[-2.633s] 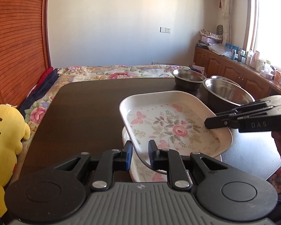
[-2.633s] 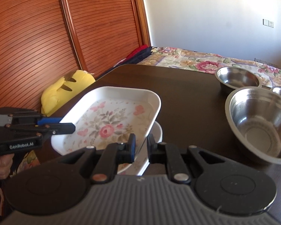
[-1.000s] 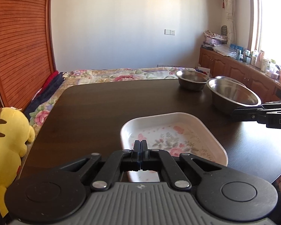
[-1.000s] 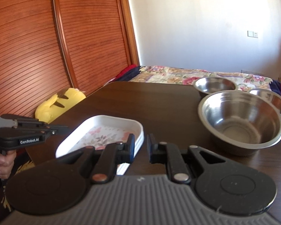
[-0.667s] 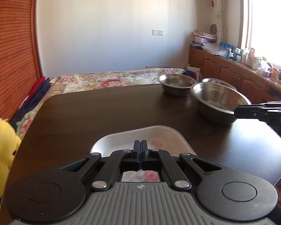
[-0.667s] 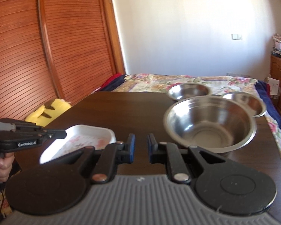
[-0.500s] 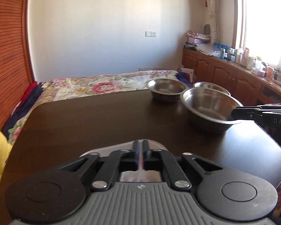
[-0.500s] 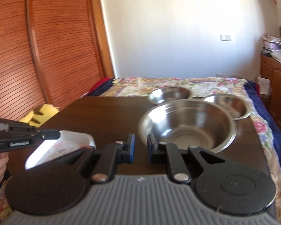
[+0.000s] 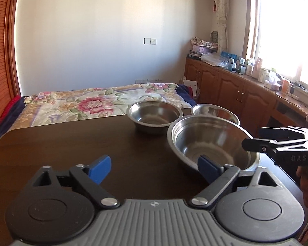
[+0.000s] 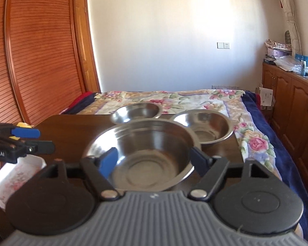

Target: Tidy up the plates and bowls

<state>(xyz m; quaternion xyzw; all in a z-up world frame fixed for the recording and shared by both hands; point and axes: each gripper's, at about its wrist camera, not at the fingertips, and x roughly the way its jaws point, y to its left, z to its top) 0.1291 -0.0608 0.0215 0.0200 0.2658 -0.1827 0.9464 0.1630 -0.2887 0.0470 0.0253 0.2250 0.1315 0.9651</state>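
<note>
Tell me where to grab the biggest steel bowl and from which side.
Grip the large bowl by its thin flared rim at the near edge, probably one finger inside and one outside: the body looks too wide to span. It sits upright on the table, and the open right gripper already faces that edge. The two smaller bowls crowd the far side.

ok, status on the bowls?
Both grippers just opened, empty: left, right. Large steel bowl between right's fingers, untouched. Nothing blocking.

left gripper: jaws just opened wide, nothing between | right gripper: jaws just opened, swung onto large steel bowl | floral tray: now lower left
</note>
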